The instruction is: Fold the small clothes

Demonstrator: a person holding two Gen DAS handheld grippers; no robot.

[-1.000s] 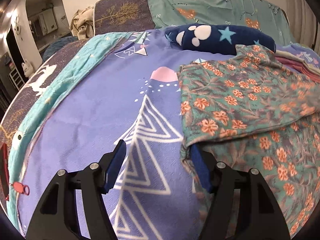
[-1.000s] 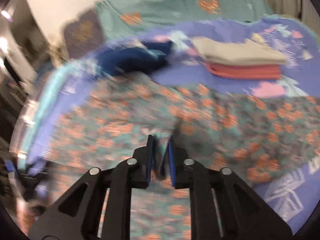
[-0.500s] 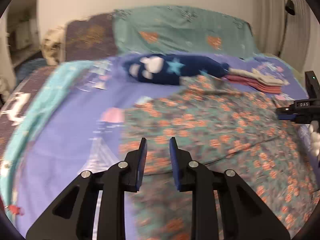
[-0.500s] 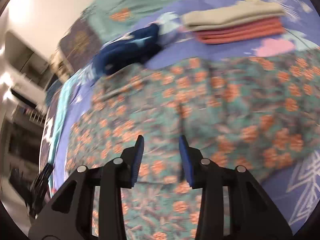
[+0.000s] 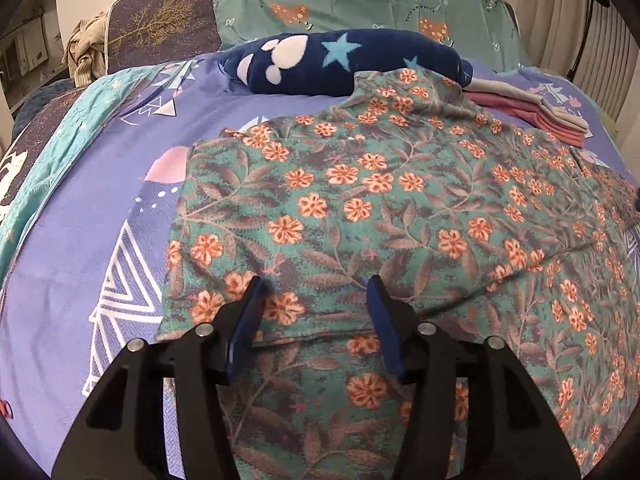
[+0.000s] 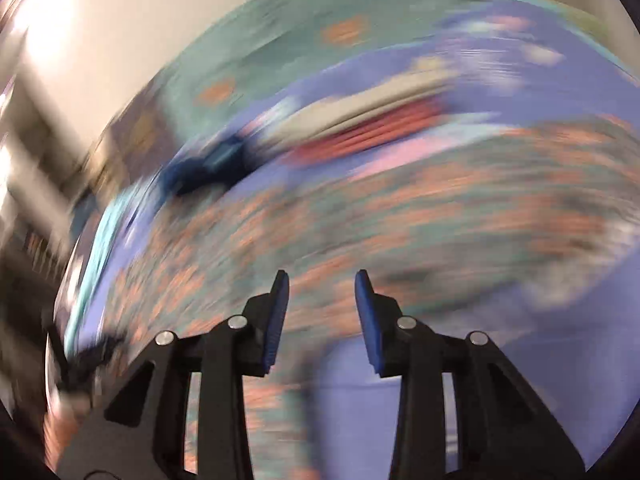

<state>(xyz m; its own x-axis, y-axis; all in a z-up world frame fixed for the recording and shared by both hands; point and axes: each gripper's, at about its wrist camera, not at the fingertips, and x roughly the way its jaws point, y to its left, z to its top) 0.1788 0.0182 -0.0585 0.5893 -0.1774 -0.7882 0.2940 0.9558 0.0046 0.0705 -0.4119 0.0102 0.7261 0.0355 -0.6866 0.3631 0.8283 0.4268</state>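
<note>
floral garment (image 5: 380, 208) lies spread on the bed (image 5: 92, 208), its folded edge running nine to three just ahead of the left gripper (image 5: 316, 300), whose empty fingers are opening; right gripper (image 6: 320, 292), blurred, closing slightly, pinches nothing.

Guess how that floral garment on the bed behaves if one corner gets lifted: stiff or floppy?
Likely floppy: the floral garment lies creased and follows the bedspread. Probably light, since its folded-over layer sits thin with a soft edge. It may drag and unfold rather than slide as one piece.
</note>
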